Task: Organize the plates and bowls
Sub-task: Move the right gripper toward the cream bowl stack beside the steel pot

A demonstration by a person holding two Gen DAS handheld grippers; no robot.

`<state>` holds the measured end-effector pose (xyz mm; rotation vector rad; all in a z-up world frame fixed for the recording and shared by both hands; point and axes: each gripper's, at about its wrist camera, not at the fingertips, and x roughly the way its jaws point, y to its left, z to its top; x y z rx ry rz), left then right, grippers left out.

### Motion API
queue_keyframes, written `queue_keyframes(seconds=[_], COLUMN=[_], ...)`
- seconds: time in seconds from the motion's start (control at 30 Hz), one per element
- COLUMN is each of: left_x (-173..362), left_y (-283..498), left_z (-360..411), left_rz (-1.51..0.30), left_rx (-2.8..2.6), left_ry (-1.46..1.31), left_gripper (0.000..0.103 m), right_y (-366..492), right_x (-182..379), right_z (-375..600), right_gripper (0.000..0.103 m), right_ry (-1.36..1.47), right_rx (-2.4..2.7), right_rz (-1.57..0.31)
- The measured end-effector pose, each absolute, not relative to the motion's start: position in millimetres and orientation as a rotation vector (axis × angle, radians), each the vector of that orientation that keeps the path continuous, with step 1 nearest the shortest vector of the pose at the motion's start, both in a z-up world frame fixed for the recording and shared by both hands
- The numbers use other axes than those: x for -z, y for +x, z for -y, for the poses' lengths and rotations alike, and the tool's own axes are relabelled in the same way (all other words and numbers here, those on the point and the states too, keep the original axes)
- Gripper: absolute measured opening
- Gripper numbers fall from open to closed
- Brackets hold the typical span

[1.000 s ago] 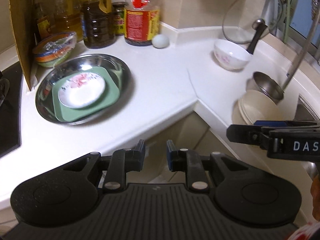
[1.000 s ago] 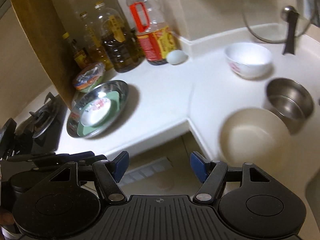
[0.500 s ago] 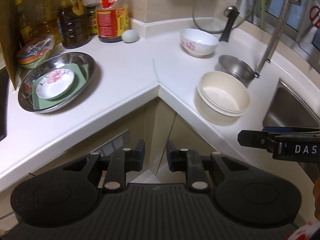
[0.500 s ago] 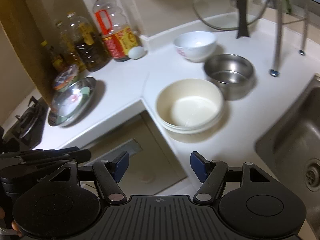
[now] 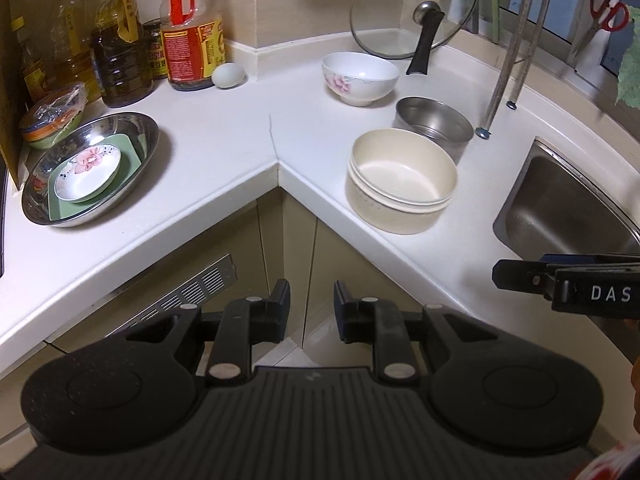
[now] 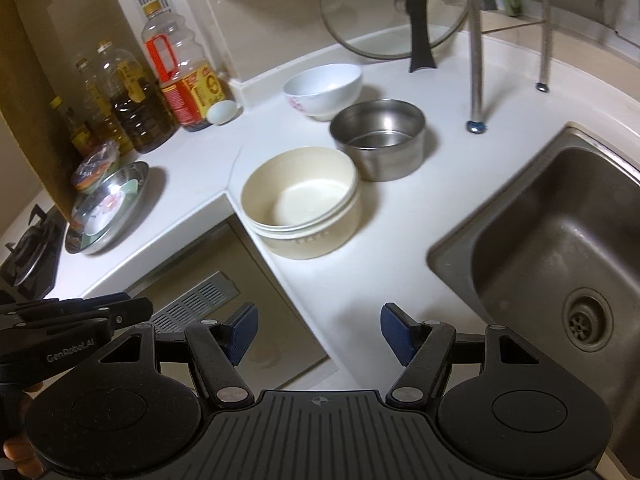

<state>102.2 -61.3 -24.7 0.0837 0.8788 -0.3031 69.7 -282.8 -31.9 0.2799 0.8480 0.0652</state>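
A steel dish (image 5: 150,130) on the left counter holds a green square plate (image 5: 134,154) with a flowered saucer (image 5: 88,170) on it. On the right stand stacked cream bowls (image 5: 400,184) (image 6: 300,200), a steel bowl (image 5: 434,124) (image 6: 378,136) and a white flowered bowl (image 5: 360,76) (image 6: 322,88). My left gripper (image 5: 308,300) hangs in front of the counter's corner, its jaws a narrow gap apart with nothing between them. My right gripper (image 6: 318,328) is open and empty, short of the cream bowls, near the counter's front edge.
Oil bottles (image 5: 116,44) and an egg (image 5: 228,75) line the back wall. A glass lid (image 5: 404,12) leans in the corner. A steel sink (image 6: 560,248) lies to the right, rack legs (image 6: 476,60) stand behind it, and a stove (image 6: 28,248) is at far left.
Both views have swung to the right along the counter. The steel dish has slid to the left of the pictures, and the cream bowls and sink have come into full view. Jaw gaps look unchanged.
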Motion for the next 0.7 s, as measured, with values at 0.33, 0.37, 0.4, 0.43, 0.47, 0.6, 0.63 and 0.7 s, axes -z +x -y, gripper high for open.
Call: queue_keyframes(seconds=[0.33,0.37,0.4,0.43,0.47,0.6,0.63,0.7], left_x=[25.5,25.6,25.9,26.3,26.8,28.5,28.7,29.1], left_y=[101.7,102.1,103.2,104.5,105.9,114.8,117.1,123.6], left_z=[72.2,73.0,73.7,74.4,75.6,78.8,79.7,81.0], left_rz=[-0.889,-0.890,-0.891,-0.893,-0.896,-0.899,-0.895,-0.890], left_rx=[0.315,0.317,0.318,0.320,0.323,0.341,0.346,0.361], left_ry=[0.080,0.078,0.078,0.078,0.079,0.079,0.081,0.083], left_gripper=[0.022,0.023,0.024,0.024,0.025,0.025,0.025,0.025], right_y=[62.7,63.0,64.6,65.2,66.2,71.2,73.3,78.2], right_x=[34.1,34.4,35.0,35.5,35.8,36.4,36.6,37.3], right_z=[297.2,297.9,298.5,299.0,300.3,307.1,308.2,309.6], right_gripper=[0.068,0.068,0.068,0.068,0.068,0.068,0.068,0.068], right_ry=[0.271,0.272,0.273,0.274,0.277,0.309,0.314,0.319], right_rx=[-0.028,-0.025,-0.023,-0.021,-0.019,0.006,0.012,0.025], right_rz=[-0.845,-0.846,-0.848,-0.848,-0.848,-0.836,-0.833,-0.830])
